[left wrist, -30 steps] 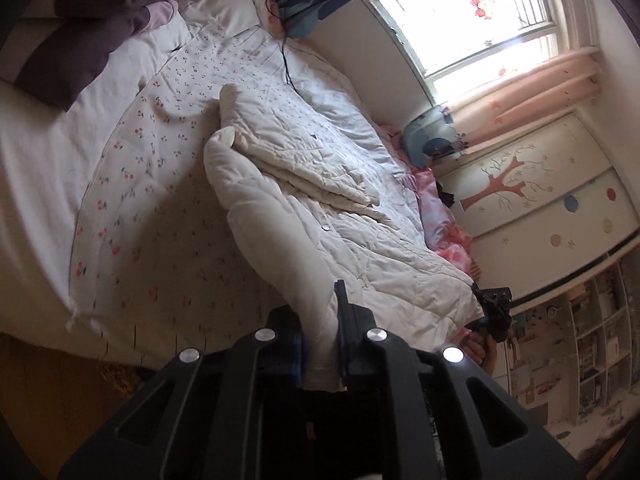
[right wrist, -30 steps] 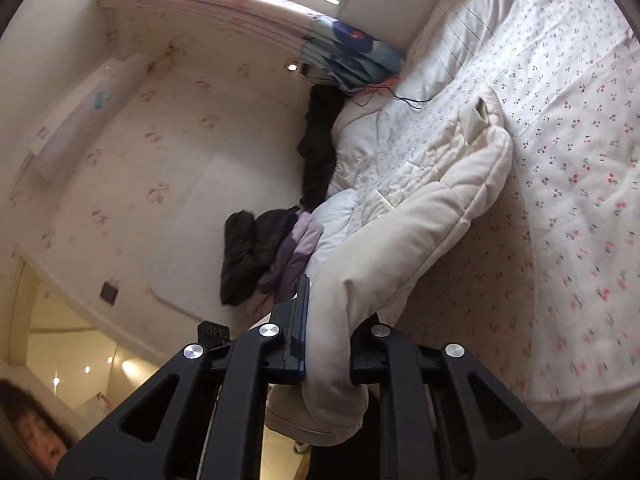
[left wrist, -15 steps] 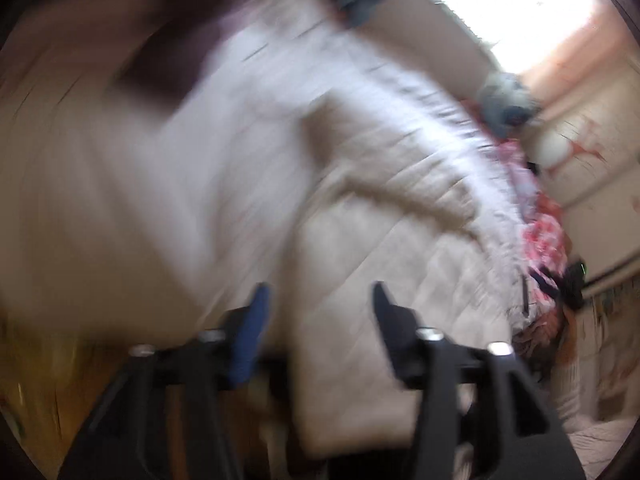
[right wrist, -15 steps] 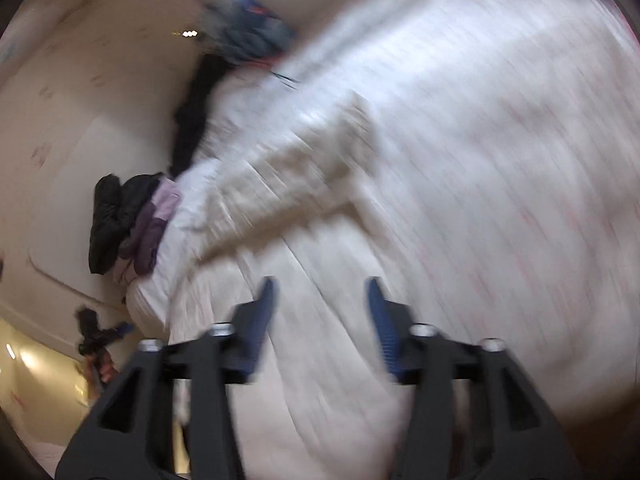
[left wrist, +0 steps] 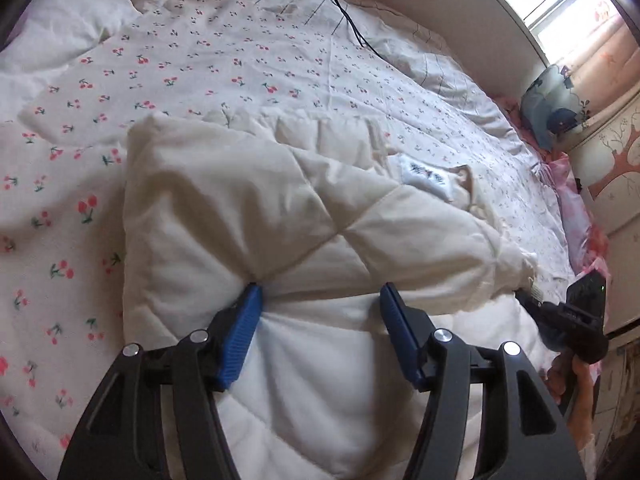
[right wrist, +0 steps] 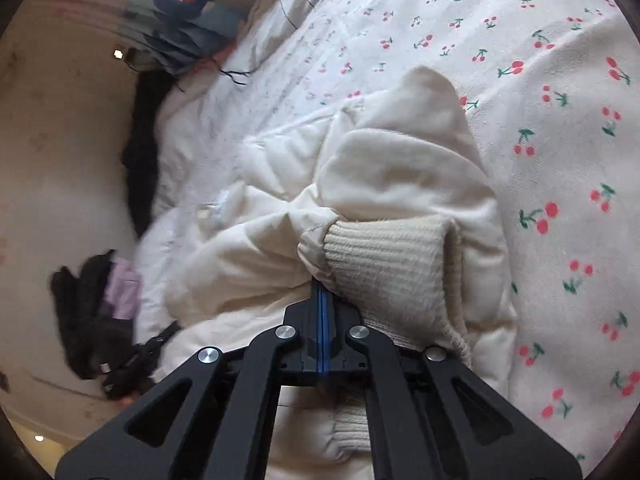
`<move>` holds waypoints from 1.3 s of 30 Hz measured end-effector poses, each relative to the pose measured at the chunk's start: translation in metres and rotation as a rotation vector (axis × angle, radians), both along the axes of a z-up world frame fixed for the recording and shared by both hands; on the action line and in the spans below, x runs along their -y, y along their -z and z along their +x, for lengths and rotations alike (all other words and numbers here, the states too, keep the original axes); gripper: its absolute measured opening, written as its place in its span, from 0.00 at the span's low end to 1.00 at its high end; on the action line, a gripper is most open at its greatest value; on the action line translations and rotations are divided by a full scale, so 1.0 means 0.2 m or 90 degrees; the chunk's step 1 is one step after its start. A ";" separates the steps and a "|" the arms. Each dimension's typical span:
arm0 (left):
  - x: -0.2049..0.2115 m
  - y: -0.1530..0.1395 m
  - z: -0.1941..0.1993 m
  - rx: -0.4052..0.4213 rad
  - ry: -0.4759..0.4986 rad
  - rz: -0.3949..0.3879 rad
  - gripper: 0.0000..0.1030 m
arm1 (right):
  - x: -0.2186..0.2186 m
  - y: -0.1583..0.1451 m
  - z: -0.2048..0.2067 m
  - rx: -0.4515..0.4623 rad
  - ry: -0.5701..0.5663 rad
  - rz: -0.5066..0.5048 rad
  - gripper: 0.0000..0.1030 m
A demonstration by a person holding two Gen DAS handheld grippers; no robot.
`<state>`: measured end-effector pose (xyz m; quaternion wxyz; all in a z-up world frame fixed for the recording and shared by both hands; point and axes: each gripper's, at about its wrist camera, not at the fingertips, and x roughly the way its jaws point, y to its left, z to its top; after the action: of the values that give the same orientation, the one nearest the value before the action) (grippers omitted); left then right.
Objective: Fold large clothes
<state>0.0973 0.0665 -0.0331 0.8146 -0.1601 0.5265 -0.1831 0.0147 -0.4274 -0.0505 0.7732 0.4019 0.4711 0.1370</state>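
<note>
A cream quilted jacket (left wrist: 304,208) lies folded on the cherry-print duvet (left wrist: 200,60). My left gripper (left wrist: 319,290) stands open low over its near part, the blue pads (left wrist: 244,332) resting on the padding with quilted fabric bulging between them, not pinched. In the right wrist view the sleeve with its ribbed cuff (right wrist: 392,272) lies across the jacket (right wrist: 248,264). My right gripper (right wrist: 321,284) is shut, its tips pinching the sleeve fabric just beside the cuff. The right gripper (left wrist: 568,316) also shows at the jacket's right edge, held by a hand (left wrist: 568,376).
A white label (left wrist: 426,176) shows on the jacket's collar. A black cable (left wrist: 352,20) runs over the duvet's far side. Dark and lilac clothes (right wrist: 92,312) are heaped beyond the bed. A blue cushion (left wrist: 552,108) and pink bedding (left wrist: 576,208) lie near the painted cabinet (left wrist: 612,168).
Both grippers let go of the lifted jacket and swung down toward the bed. The left one now stands open on the folded jacket; the right one has shut again by the cuff.
</note>
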 end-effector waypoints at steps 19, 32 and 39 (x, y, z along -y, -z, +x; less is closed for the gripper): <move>-1.16 0.29 -1.55 -0.190 0.003 -0.239 0.88 | 0.18 0.03 -1.84 -0.065 -0.159 0.249 0.93; -0.86 0.41 -1.58 -0.187 0.054 -0.438 0.73 | -0.05 0.08 -1.77 0.022 -0.163 0.314 0.57; -0.83 0.12 -1.67 -0.113 0.050 -0.389 0.16 | -0.05 -0.14 -1.78 0.142 -0.150 0.293 0.21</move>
<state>-0.2364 0.2333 -0.0569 0.6721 -0.3919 0.5220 -0.3496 -0.3411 -0.4172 -0.0228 0.6873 0.4921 0.3829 0.3727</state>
